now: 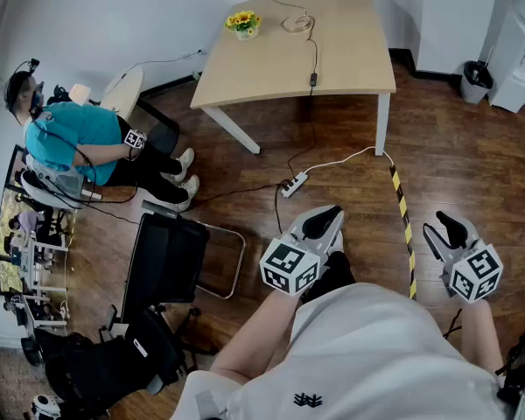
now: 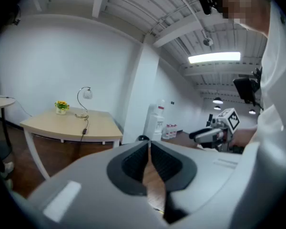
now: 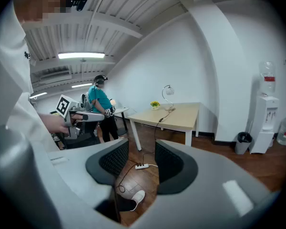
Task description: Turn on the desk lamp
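Far ahead of both pairs of jaws, the desk lamp (image 1: 296, 23) is seen upright at the back of the table (image 1: 350, 68), well apart from them. The left gripper (image 1: 325, 217), pinched together on nothing, is judged slightly nearer. The right gripper (image 1: 451, 226) is spread and empty. Only open floor and a power strip (image 1: 295, 185) are found between.
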A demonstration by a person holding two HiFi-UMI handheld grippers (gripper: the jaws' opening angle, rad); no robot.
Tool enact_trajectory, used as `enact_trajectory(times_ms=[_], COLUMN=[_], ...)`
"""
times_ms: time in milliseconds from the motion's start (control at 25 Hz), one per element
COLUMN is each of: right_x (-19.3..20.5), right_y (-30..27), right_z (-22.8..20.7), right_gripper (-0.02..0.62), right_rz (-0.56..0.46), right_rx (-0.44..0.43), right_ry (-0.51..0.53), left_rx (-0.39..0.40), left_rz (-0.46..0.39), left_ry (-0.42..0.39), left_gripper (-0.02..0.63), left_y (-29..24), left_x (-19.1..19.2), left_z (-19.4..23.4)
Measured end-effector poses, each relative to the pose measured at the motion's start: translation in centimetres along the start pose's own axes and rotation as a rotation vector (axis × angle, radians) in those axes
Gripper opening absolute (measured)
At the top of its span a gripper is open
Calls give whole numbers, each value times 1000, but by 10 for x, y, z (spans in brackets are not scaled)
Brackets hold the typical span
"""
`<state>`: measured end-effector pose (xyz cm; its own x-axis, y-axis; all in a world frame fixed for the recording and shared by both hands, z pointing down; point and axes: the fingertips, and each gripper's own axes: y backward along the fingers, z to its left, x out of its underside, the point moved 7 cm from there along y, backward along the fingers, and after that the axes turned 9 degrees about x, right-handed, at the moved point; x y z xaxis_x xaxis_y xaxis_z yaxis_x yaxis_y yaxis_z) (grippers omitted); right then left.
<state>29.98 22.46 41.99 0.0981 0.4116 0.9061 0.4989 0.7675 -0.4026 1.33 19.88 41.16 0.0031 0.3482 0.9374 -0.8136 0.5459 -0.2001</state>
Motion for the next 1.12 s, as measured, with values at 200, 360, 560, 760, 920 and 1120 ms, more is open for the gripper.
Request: enact_trajectory(times_ms=[200,360,560,760,920,1120], right_x=[-17,-37,-66,-107,-127,-142], right_y=[-40,-88,-153,-216,-251,-283], right_z=[-3,5,13,19,28,43], right_gripper=[140,106,80,53,16,3], right_rz=[-3,-16,-29,-14,3,17], right_rx=[23,23,23,39,58,25], right_ry=[-2,-7,-7,22,47,102], left_rx=[15,10,2,36,91,65], left_rz=[3,3,15,21,20,-11], left_ry=[-21,-15,13,7,3,1], left_gripper=[32,24,21,21,21,21], left_y=[-11,-9,0,0,7,21], left_x=[-16,-22,-29,-60,-71,-73], left_z=[46,93,154,206,233,253])
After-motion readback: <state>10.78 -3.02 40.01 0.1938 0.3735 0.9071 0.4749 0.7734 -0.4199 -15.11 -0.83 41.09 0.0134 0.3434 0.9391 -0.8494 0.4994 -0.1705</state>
